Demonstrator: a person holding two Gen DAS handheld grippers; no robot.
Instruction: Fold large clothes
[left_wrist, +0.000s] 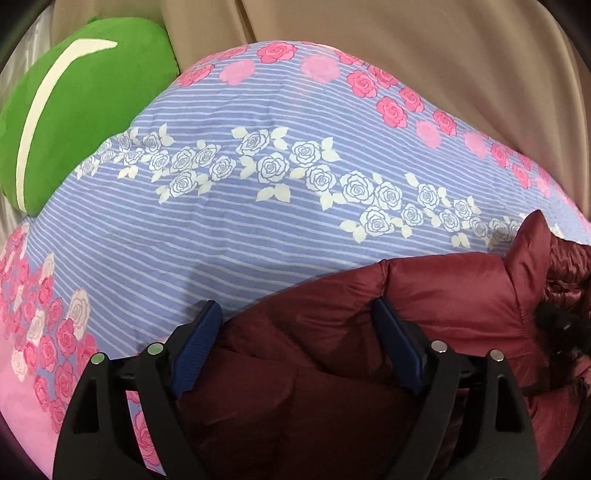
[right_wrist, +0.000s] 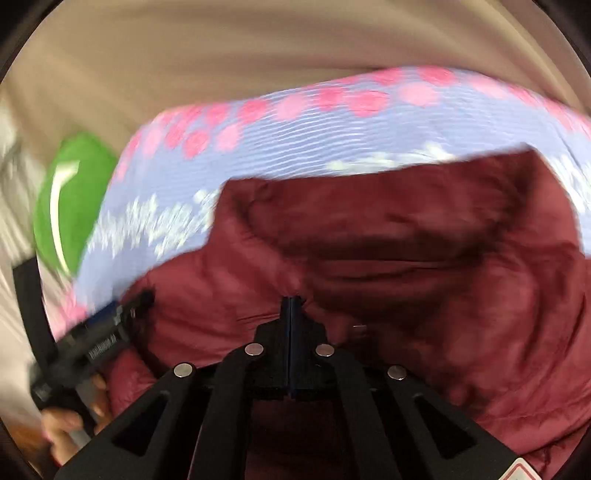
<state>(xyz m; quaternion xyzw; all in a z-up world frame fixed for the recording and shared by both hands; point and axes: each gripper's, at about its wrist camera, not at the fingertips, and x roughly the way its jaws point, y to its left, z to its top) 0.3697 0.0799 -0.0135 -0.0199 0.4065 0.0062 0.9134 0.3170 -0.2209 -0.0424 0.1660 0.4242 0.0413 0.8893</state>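
A dark red puffer jacket (left_wrist: 436, 295) lies on a blue striped bedsheet with roses (left_wrist: 258, 221). My left gripper (left_wrist: 295, 317) is open, its blue-padded fingers spread over the jacket's left part. In the right wrist view the jacket (right_wrist: 424, 258) fills the middle, blurred by motion. My right gripper (right_wrist: 291, 302) is shut, its fingertips pressed together against jacket fabric near the collar; whether fabric is pinched between them is not clear. The left gripper also shows in the right wrist view (right_wrist: 110, 325), held by a hand at the jacket's left edge.
A green cushion with a white stripe (left_wrist: 74, 110) sits at the sheet's far left, also in the right wrist view (right_wrist: 70, 206). Beige curtain fabric (left_wrist: 406, 55) hangs behind the bed. The sheet turns pink at the near left (left_wrist: 26, 387).
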